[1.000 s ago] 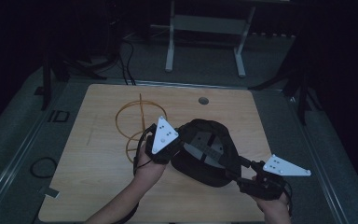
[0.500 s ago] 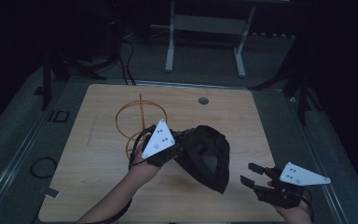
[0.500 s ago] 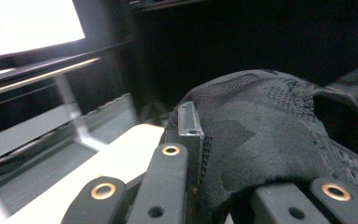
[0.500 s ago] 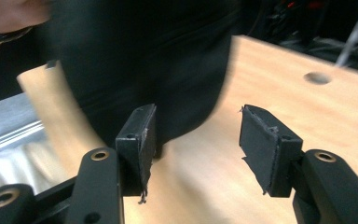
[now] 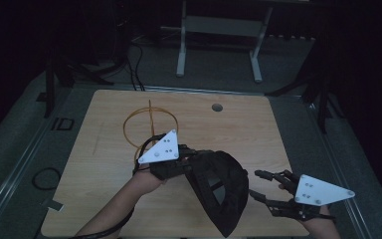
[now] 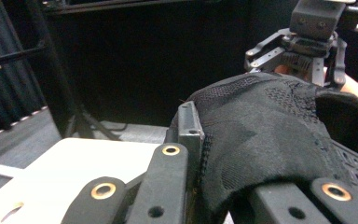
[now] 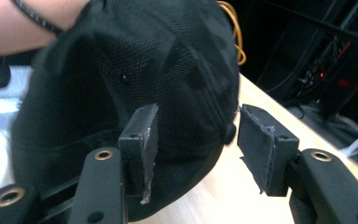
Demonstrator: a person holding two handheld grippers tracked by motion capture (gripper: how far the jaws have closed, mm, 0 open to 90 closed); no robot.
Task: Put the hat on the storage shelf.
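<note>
A black mesh cap (image 5: 219,191) hangs tilted on edge above the near part of the wooden table (image 5: 238,129). My left gripper (image 5: 190,158), under its white plate, is shut on the cap's left edge. In the left gripper view the cap's fabric (image 6: 270,130) drapes over the jaws of the left gripper (image 6: 214,158). My right gripper (image 5: 257,184) stands open just right of the cap, apart from it. In the right gripper view the cap (image 7: 168,60) sits beyond the spread pads of the right gripper (image 7: 193,135).
An orange wire loop (image 5: 149,124) lies on the table behind the left hand. There is a small round hole (image 5: 217,107) near the far edge. A white-legged stand (image 5: 219,30) is on the floor beyond, and a cable coil (image 5: 45,177) lies at the left.
The right gripper has come off the cap and drawn back to the right. The left gripper has lifted and tipped the cap up on edge.
</note>
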